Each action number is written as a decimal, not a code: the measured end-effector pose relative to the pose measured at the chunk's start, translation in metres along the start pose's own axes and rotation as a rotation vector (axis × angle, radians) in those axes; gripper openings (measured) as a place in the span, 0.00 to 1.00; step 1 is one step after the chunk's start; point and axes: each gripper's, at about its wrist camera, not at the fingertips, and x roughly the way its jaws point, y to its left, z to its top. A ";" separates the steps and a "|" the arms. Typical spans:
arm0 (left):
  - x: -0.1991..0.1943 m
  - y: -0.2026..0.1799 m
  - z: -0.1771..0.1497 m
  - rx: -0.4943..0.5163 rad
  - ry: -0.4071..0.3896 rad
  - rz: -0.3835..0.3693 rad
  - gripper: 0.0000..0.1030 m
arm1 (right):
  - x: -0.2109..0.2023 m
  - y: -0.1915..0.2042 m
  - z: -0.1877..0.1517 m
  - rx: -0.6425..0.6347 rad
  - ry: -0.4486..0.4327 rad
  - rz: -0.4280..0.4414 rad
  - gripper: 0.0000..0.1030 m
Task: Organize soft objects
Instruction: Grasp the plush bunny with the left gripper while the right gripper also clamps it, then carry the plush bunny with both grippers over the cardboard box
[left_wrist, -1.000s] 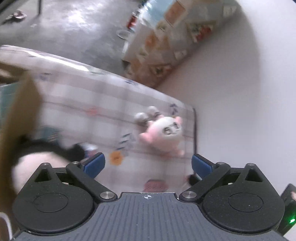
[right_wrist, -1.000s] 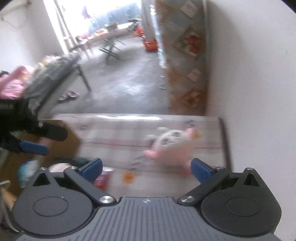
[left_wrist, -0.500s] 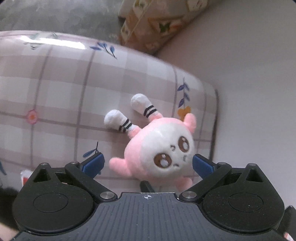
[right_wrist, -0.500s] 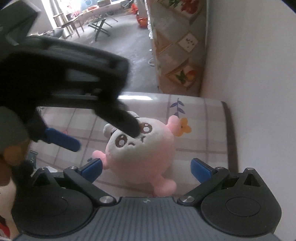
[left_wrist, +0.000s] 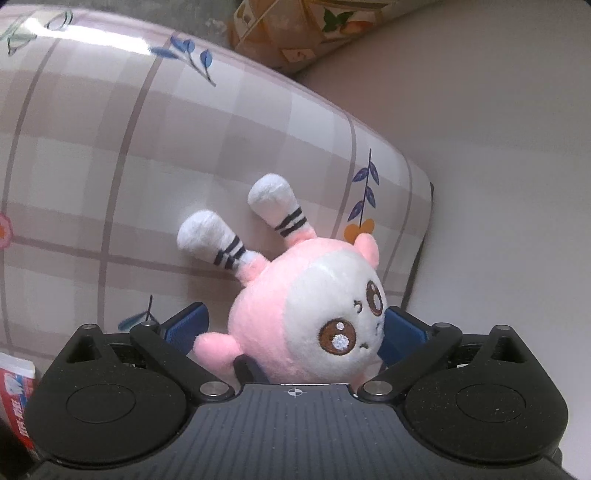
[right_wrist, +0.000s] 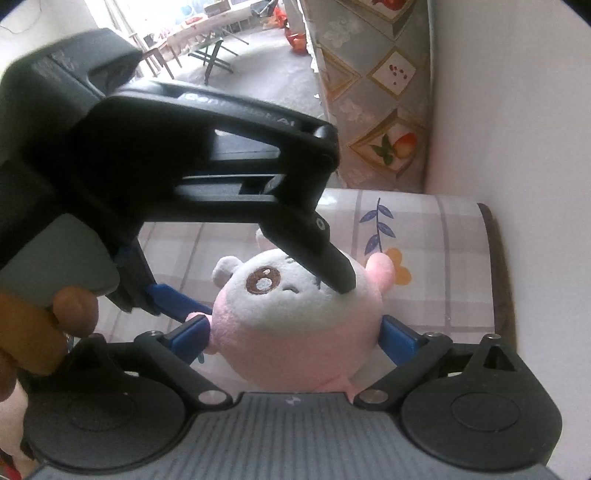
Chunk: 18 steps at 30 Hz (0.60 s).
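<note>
- Both grippers have dropped in close since a second ago: back then the pink plush toy (left_wrist: 306, 314) was a small shape far off on the checked tablecloth (left_wrist: 92, 155), and now it fills the space between the jaws in both views.
- Left wrist view: the left gripper (left_wrist: 295, 328) stands wide, blue pads either side of the toy's round body. The right pad looks to sit right at the cheek, the left pad just beside the pink flank; no squash shows in the fabric, so I read no grip yet.
- The toy lies on the cloth near the table's far corner, close to the wall (left_wrist: 498, 166), its striped white ears (left_wrist: 207, 232) pointing away across the cloth, its face turned up and to the right.
- A red and white packet (left_wrist: 16, 398) peeks in at the lower left edge.
- Right wrist view: the right gripper (right_wrist: 295, 332) is closing from wide, the toy's pink belly between its blue pads, both pads close at the sides; whether they press yet, I cannot tell.
- The left gripper's body crosses this view from the upper left, one black fingertip resting on or just over the toy's white face.
- A hand (right_wrist: 44, 317) shows at the left edge.
- Handling, as I judge it: light, soft, squashy and not fragile. The plush pile should grip well. Take it across the widest part of the round body; ears and stubby arms would flop.
</note>
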 end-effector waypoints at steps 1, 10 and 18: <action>-0.001 0.001 -0.002 0.003 0.004 -0.007 0.97 | -0.001 0.000 0.000 0.003 -0.002 0.001 0.91; -0.022 0.004 -0.036 0.034 0.019 -0.018 0.96 | -0.030 0.022 -0.009 -0.044 0.012 0.014 0.89; -0.077 0.005 -0.084 0.061 -0.011 -0.085 0.95 | -0.080 0.052 -0.016 -0.077 -0.013 -0.003 0.88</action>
